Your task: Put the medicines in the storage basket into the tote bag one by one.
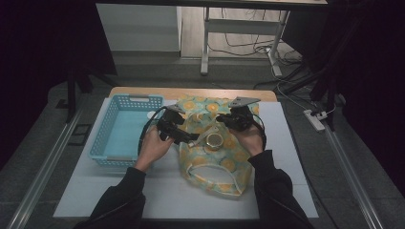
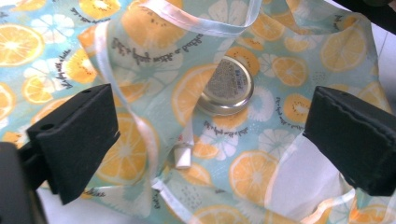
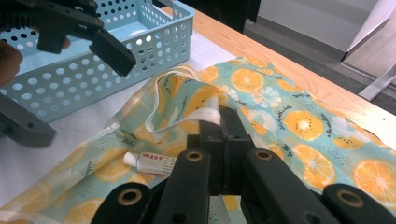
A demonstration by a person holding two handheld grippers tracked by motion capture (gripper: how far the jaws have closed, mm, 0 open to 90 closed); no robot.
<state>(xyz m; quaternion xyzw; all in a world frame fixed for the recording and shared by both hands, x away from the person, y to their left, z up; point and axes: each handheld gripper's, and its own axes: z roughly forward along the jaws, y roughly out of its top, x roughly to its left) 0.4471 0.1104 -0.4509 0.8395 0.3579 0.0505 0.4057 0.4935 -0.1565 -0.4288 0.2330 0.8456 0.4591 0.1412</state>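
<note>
We are packing the bag (image 1: 212, 152), which lies on the surface (image 1: 267, 191) just right of the basket (image 1: 125, 129). Our right tongs (image 3: 212, 119) pinch the bag's rim and hold its mouth up; our left tongs (image 2: 210, 135) stand wide and empty above the tin (image 2: 227, 85) lying in the bag, a tube (image 3: 152, 162) beside it. Next, we judge, the left tongs go to the basket for another item.

The basket (image 1: 125, 129) sits left of the bag (image 1: 215, 143); the tin (image 1: 214, 140) lies inside the bag.
</note>
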